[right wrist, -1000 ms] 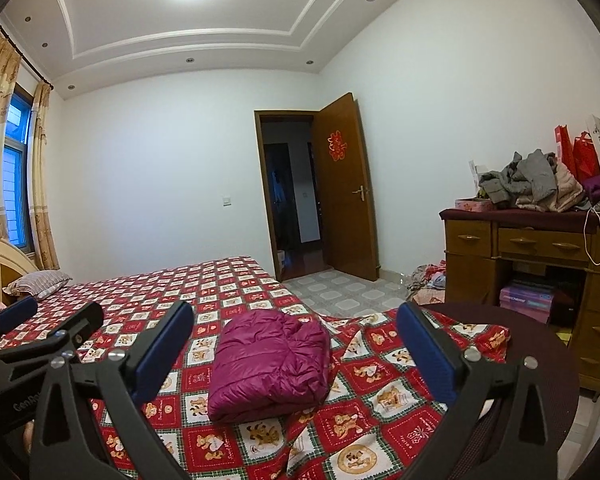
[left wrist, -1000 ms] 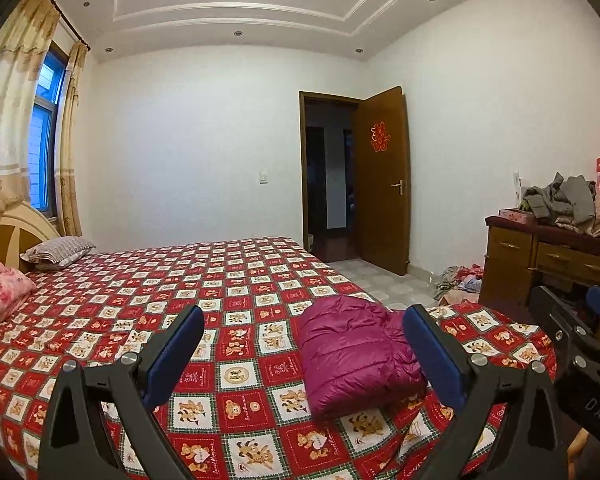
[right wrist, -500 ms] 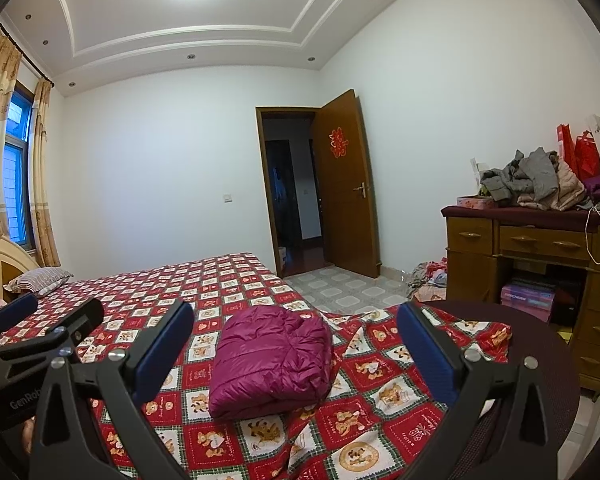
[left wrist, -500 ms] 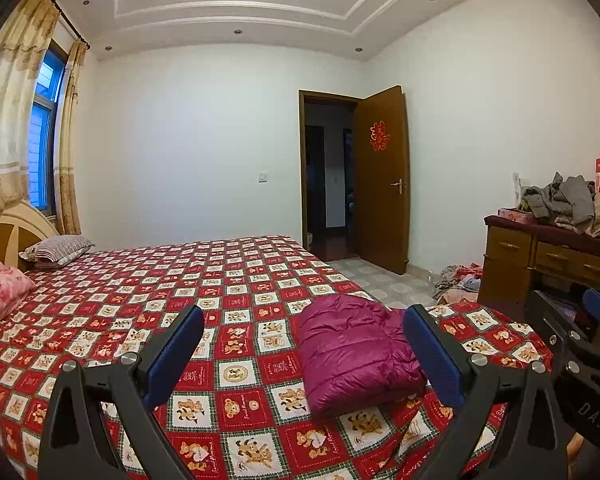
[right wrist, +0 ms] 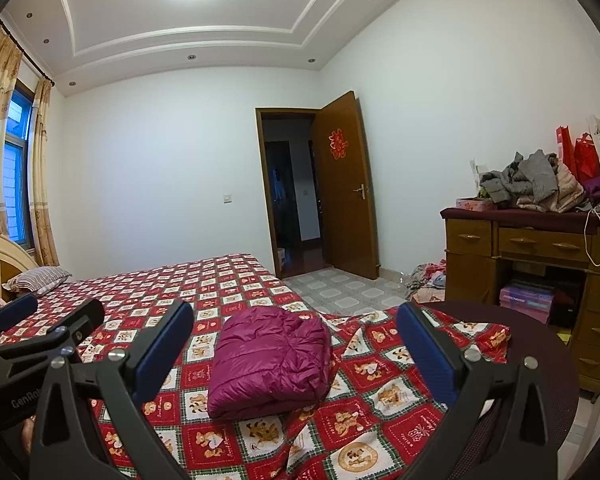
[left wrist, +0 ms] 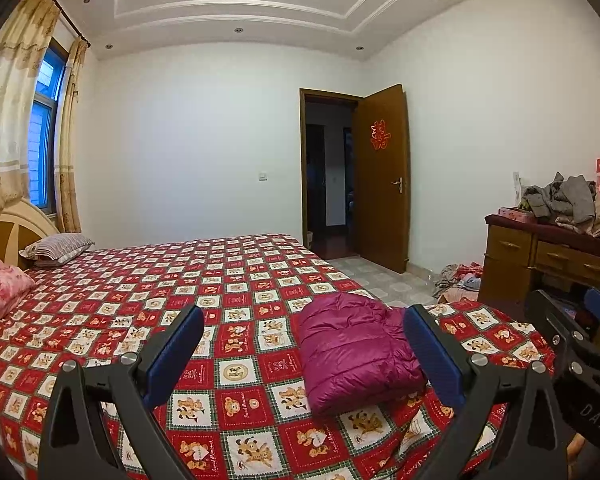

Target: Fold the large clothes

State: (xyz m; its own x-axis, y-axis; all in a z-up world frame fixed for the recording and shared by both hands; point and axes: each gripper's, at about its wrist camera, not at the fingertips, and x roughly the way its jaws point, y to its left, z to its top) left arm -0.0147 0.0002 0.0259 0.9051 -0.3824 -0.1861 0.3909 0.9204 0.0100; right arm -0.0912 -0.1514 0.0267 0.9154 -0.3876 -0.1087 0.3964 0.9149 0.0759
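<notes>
Left wrist view shows the left gripper (left wrist: 304,344) up above the bed (left wrist: 228,280), with its two blue fingers (left wrist: 176,354) spread wide and nothing between them. A purple jacket (left wrist: 354,350) lies folded in a neat puffy bundle on the red bear quilt, near the foot corner of the bed. No finger touches it. At the right edge of this view you can see part of the right gripper (left wrist: 580,340). Right wrist view shows the right gripper (right wrist: 296,340) also up above the bed, fingers (right wrist: 424,350) spread wide and holding nothing. Here the jacket (right wrist: 270,360) sits between the two fingers in the picture, but farther away on the quilt, not touching them. The quilt corner next to the jacket is rumpled and folded back a bit. The left gripper (right wrist: 40,316) pokes in at the left edge. A striped pillow (left wrist: 56,244) and a pink pillow (left wrist: 0,292) lie at the head of the bed. A brown door (right wrist: 344,184) stands open by the far wall. A wooden desk (right wrist: 532,240) by the right wall has a heap of clothes (right wrist: 532,180) on top, and more clothes (right wrist: 428,276) lie on the floor beside it.
</notes>
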